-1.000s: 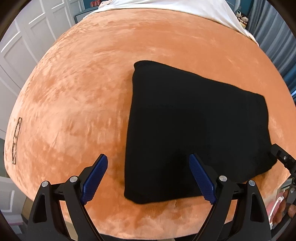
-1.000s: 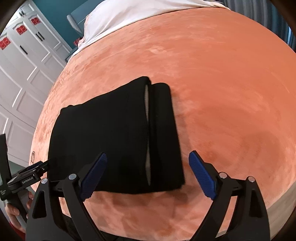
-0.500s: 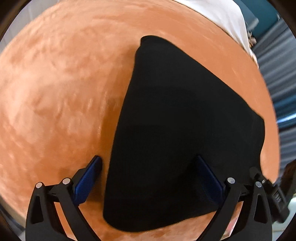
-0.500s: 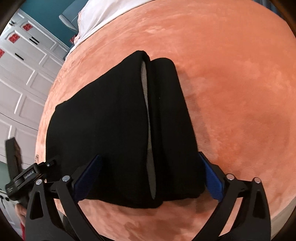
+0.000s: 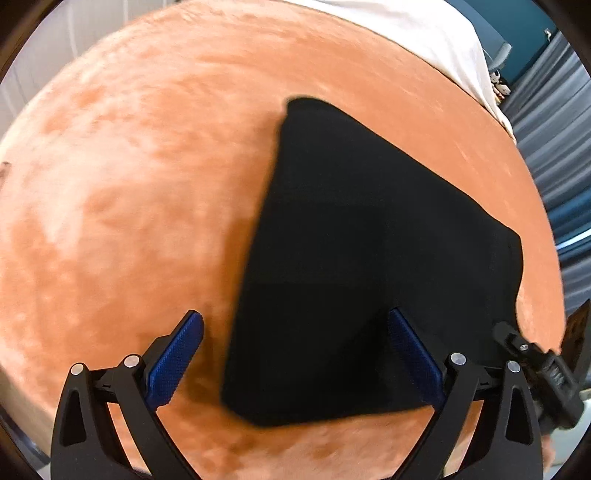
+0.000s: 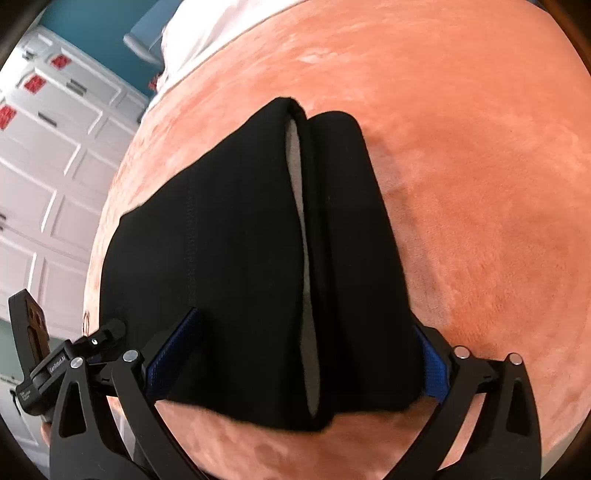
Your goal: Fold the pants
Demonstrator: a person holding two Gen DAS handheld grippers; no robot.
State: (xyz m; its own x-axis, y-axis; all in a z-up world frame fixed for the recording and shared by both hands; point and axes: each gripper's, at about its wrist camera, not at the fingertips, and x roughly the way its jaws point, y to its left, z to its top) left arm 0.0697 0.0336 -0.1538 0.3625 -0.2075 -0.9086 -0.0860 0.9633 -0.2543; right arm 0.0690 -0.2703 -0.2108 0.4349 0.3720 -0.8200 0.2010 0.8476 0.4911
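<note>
The black pants (image 5: 369, 266) lie folded into a flat, roughly four-sided bundle on the orange plush blanket (image 5: 129, 203). In the right wrist view the bundle's long axis runs away from the right gripper (image 6: 306, 354), and a pale lining shows along a slit between two rolled edges that follows the same line. That gripper's jaws stand wide, one blue pad at each side of the bundle's near end, not visibly pressing it. The left gripper (image 5: 295, 354) is also spread wide: its right pad is over the black cloth, its left pad over bare blanket beside the pants' left edge, holding nothing. Beyond the pants, past the blanket's far edge, lies a white sheet (image 5: 424, 33). White panelled doors (image 6: 48, 192) stand left of the right gripper, grey curtains (image 5: 554, 166) right of the left one.
</note>
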